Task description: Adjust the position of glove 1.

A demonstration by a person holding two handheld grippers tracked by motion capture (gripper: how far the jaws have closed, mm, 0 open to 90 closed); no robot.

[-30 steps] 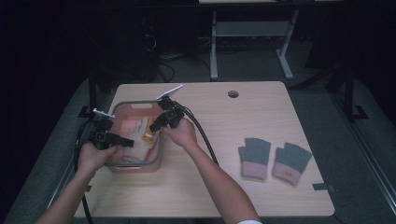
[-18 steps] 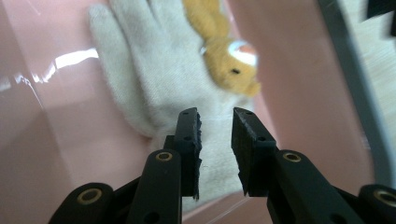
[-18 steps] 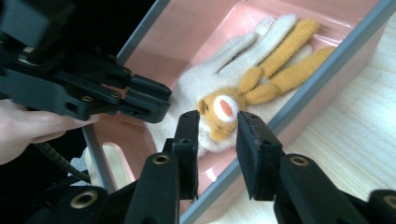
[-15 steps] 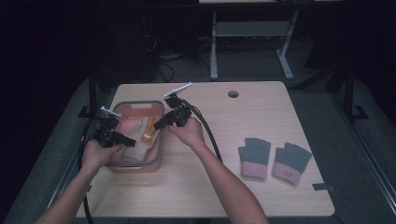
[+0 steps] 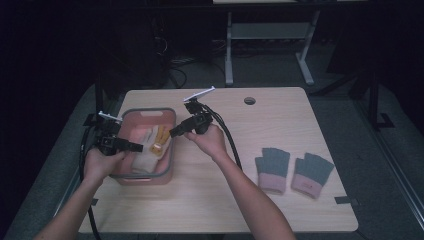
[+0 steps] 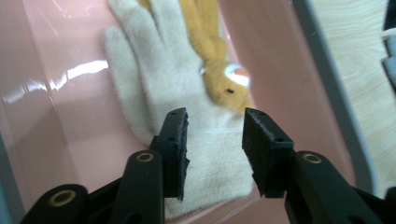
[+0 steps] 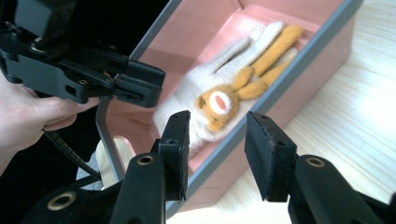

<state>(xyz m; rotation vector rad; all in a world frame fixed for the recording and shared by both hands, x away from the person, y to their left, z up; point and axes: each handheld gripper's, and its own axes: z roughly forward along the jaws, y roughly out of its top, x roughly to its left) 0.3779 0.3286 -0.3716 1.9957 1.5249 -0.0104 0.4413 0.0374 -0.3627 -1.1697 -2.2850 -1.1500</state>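
Observation:
A pink bin (image 5: 172, 150) with a grey rim stands at the table's left. Inside it lie a cream glove (image 5: 145, 157) and an orange glove (image 5: 161, 139) that partly overlaps it. My left gripper (image 5: 136, 147) reaches in from the bin's left side, open, with its jaws just above the cream glove's cuff (image 6: 215, 154) and nothing between them. My right gripper (image 5: 173, 133) hovers open over the bin's right rim (image 7: 280, 88) and points at the orange glove (image 7: 261, 60) and the cream glove (image 7: 187, 100). The left gripper (image 7: 135, 86) also shows in the right gripper view.
Two grey gloves with pink cuffs (image 5: 272, 167) (image 5: 311, 172) lie flat side by side at the table's right. A round cable hole (image 5: 249, 100) sits near the far edge. Cables (image 5: 227, 135) trail from both grippers. A table frame (image 5: 230, 45) stands beyond.
My right gripper has drawn back a little from inside the bin to above its right rim. The left gripper has barely shifted. Both gloves stay in the bin.

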